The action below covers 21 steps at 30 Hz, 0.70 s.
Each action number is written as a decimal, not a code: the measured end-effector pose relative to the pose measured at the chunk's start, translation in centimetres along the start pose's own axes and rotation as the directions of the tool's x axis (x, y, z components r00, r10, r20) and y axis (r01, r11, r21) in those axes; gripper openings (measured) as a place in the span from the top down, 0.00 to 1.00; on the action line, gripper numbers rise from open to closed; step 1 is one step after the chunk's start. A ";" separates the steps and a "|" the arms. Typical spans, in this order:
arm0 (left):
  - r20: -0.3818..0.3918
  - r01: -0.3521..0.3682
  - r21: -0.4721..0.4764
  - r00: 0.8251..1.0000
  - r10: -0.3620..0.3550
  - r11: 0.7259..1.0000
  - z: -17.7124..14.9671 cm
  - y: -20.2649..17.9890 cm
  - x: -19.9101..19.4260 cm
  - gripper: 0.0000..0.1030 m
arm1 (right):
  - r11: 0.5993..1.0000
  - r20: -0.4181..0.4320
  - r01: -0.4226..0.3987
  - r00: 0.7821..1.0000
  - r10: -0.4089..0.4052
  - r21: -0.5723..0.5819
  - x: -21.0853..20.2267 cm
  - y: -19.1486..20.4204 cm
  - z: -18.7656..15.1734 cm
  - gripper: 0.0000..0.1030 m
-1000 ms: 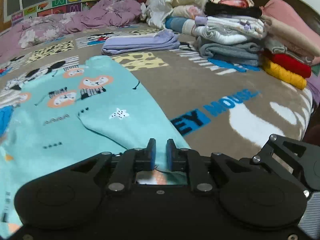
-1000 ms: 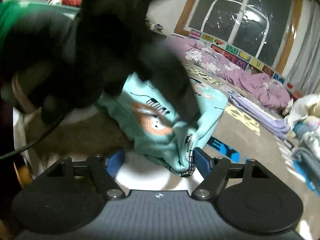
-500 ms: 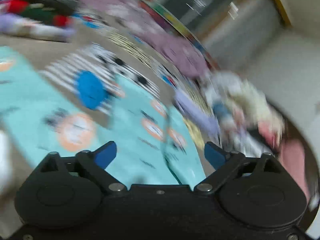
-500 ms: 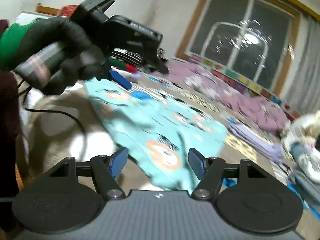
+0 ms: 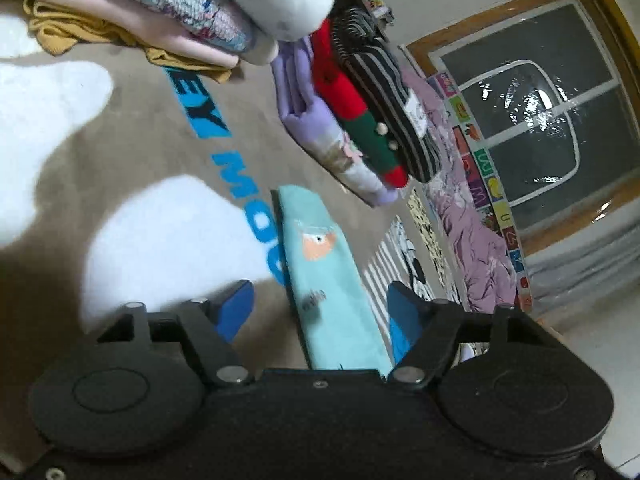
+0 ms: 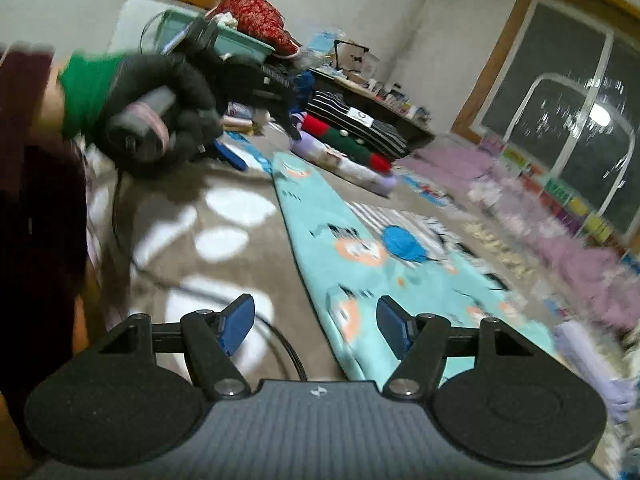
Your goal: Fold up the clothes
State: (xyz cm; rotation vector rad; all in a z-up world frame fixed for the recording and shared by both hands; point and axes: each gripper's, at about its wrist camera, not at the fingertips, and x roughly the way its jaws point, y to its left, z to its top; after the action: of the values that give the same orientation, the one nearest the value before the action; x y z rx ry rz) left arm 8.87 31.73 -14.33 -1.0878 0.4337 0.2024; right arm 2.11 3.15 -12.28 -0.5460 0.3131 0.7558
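The near end of the turquoise garment (image 5: 332, 300) runs out of sight under the left gripper (image 5: 320, 304) body. Beyond the right gripper (image 6: 316, 320), the purple bedding (image 6: 560, 216) smears into blur, and the gloved hand (image 6: 160, 104) hides most of the other tool.

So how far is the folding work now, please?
Done: folded piles, such as the striped stack, sit on the blanket. In hand: nothing; the left gripper and right gripper are both open above the turquoise garment. Left: that garment lies spread out, unfolded.
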 end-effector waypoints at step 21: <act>-0.075 0.211 0.413 0.977 -0.198 0.886 -5.5 -10.7 2.3 0.95 | 0.691 0.057 -0.039 0.998 -0.003 0.722 -0.9 -11.3 -3.6 0.34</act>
State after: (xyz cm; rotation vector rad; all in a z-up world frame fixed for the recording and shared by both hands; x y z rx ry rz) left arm 13.51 21.86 -8.76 -0.7046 0.3647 -0.0947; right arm 9.37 -6.20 -10.84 0.2408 0.5349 0.5977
